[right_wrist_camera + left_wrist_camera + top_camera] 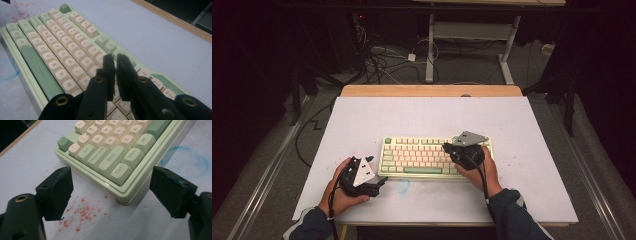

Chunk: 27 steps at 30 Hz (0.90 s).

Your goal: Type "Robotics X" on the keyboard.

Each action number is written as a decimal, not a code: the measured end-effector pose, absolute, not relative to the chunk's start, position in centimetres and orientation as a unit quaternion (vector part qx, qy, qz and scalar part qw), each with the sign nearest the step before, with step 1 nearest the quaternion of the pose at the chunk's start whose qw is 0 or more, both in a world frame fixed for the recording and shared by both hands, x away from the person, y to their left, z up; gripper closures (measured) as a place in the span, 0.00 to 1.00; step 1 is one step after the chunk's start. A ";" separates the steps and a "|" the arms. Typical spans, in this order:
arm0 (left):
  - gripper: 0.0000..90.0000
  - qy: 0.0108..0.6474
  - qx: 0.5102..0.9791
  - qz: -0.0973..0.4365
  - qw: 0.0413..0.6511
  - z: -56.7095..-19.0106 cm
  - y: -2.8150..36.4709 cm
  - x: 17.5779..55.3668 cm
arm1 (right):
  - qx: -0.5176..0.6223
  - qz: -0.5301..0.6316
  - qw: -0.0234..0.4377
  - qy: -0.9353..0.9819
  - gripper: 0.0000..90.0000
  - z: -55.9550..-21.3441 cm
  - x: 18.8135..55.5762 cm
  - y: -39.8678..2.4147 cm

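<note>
Hovering nearly shut and empty over the pale-green-and-cream plastic keyboard (435, 155), right claw (115, 65) angles low, while left claw (111, 188) gapes open at its corner.

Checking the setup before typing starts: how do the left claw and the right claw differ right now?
The left claw stands wide open; the right claw is nearly closed, gripping nothing. The left claw sits off the keyboard's Ctrl corner above the white table; the right claw hangs over the keys. Both are black and hand-held.
</note>
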<state>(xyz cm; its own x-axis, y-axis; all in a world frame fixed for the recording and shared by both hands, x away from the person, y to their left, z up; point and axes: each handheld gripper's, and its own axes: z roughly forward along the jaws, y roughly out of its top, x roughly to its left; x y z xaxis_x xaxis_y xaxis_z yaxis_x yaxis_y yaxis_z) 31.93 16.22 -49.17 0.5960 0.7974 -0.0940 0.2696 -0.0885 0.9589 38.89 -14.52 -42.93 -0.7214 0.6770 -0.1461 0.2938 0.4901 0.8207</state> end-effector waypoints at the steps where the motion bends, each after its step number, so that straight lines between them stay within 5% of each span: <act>1: 0.20 0.382 0.699 0.237 0.557 -49.2 16.2 31.9 | 0.291 0.414 0.237 0.829 0.94 -42.8 38.8 -14.7; 6: 0.21 0.385 0.698 0.234 0.556 -49.2 16.2 32.0 | 0.292 0.430 0.243 0.819 0.85 -42.2 38.2 -15.5; 18: 0.23 0.398 0.691 0.235 0.555 -49.0 16.3 32.3 | 0.283 0.464 0.289 0.788 0.41 -41.3 36.4 -17.5; 27: 0.27 0.423 0.680 0.235 0.551 -48.6 16.4 32.6 | 0.297 0.474 0.315 0.766 0.29 -41.4 35.1 -18.9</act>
<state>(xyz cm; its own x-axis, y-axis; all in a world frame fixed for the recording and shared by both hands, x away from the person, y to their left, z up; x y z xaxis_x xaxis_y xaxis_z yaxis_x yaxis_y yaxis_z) 32.65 16.38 -48.56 0.5319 0.8340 -0.1469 0.3167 -0.0351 0.9479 35.07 -18.91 -41.37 -0.6242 0.7548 -0.2017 0.1565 0.3737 0.9143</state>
